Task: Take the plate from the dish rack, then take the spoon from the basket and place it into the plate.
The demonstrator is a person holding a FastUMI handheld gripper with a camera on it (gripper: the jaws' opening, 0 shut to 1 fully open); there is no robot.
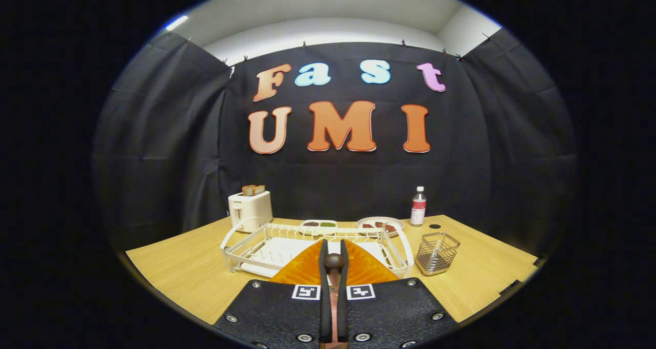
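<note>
Gripper view, claw point(333, 259) clamping spoon point(334, 261), wooden table point(179, 272), black-draped booth

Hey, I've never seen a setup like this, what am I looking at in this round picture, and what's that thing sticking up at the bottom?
No robot here: a person holds a two-finger claw in one hand, and a fisheye camera riding on it looks forward along its fingers, hence the rounded view. The fingers are closed on what looks like the spoon, its dark rounded end between them. Just under and ahead of them lies an orange plate on the wooden table. Beyond it stands a white dish rack, with a wire basket beside it. Farther back are a toaster with toast, a divided dish, a plate of food and a bottle.
</note>
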